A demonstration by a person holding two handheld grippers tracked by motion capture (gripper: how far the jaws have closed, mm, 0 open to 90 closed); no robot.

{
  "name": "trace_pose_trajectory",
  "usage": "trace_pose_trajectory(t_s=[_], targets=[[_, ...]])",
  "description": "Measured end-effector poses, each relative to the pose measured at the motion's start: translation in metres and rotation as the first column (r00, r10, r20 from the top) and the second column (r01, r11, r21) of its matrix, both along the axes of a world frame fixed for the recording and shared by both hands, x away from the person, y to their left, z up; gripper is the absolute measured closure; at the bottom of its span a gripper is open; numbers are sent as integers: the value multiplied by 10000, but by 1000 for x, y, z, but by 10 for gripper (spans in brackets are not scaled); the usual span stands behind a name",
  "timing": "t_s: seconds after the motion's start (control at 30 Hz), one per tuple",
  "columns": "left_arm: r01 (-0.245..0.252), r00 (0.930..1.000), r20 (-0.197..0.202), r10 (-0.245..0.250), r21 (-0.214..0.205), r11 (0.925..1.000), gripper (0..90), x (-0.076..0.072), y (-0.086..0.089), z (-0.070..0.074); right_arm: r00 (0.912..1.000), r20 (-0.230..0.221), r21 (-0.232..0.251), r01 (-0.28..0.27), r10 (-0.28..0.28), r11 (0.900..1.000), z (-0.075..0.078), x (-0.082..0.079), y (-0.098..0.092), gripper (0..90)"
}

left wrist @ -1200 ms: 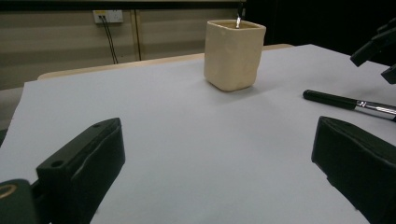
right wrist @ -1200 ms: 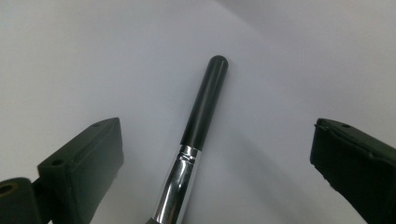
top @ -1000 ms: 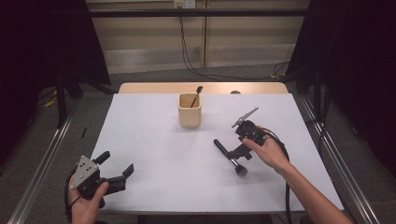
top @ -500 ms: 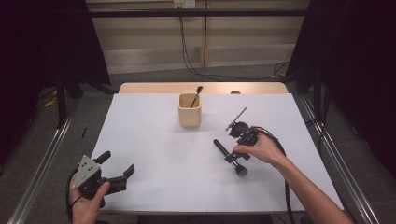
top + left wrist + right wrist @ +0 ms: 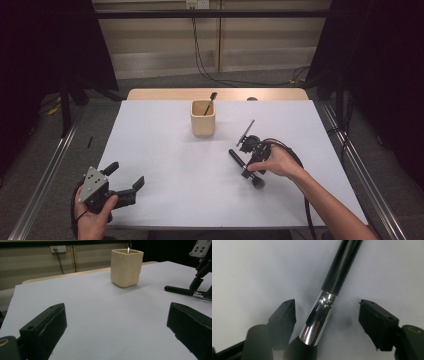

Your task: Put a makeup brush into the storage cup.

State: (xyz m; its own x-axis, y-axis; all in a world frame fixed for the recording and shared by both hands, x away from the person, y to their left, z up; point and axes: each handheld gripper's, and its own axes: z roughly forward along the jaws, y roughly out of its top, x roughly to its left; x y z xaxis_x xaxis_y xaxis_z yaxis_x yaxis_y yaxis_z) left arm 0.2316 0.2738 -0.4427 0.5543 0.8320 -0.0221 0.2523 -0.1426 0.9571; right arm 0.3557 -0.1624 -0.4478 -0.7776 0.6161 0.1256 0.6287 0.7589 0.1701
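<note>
Right gripper point(image 5: 248, 162) down over the brush point(image 5: 246, 167) now, lower than a second ago, when it hung tilted above the table point(image 5: 165, 150). Jaws just been closing, roughly half shut, brush between them. From the right gripper view: ferrule point(image 5: 318, 317) lying in the gap, one pad point(image 5: 285, 315) a little off to its left, the other point(image 5: 377, 323) farther off to the right. No contact visible on either side, so not gripped yet. Straddled, not held. Probably the grab in progress, with a bit more squeeze needed before any lift.

Brush flat on the table, right of centre, just ahead of the right hand point(image 5: 275, 161). Black handle point(image 5: 342, 265) running away toward the far left in the high view, bright chrome ferrule behind it, dark bristle head point(image 5: 258, 183) nearest the person. Slim, round, glossy: likely to roll or slip if pinched off-centre, and the ferrule does sit closer to the left pad.

Cup point(image 5: 203, 118) well apart, beyond the brush toward the far edge, beige, upright, another dark-handled brush already standing in it. A likely destination, judging by that.

Left gripper point(image 5: 127, 182) resting at the near left corner, jaws spread wide, nothing between them. From the left gripper view, bare table between its pads, cup point(image 5: 126, 267) ahead.
</note>
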Motion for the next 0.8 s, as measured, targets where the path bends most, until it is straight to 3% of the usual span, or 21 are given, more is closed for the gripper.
trace_pose_trajectory(t_s=[0.1,0.3,0.8], targets=[[-53,10000,48,53,-61,10000,27,0,0,0,10000,-72,-131,-6,5,9999,-2,-3,2,382],[7,10000,56,-6,-82,10000,27,0,0,0,9985,525,-705,-112,149,9975,-4,-11,8,442],[73,10000,27,-73,-33,10000,27,-1,-1,0,9997,168,-1205,-171,193,9926,-1,-9,16,676]])
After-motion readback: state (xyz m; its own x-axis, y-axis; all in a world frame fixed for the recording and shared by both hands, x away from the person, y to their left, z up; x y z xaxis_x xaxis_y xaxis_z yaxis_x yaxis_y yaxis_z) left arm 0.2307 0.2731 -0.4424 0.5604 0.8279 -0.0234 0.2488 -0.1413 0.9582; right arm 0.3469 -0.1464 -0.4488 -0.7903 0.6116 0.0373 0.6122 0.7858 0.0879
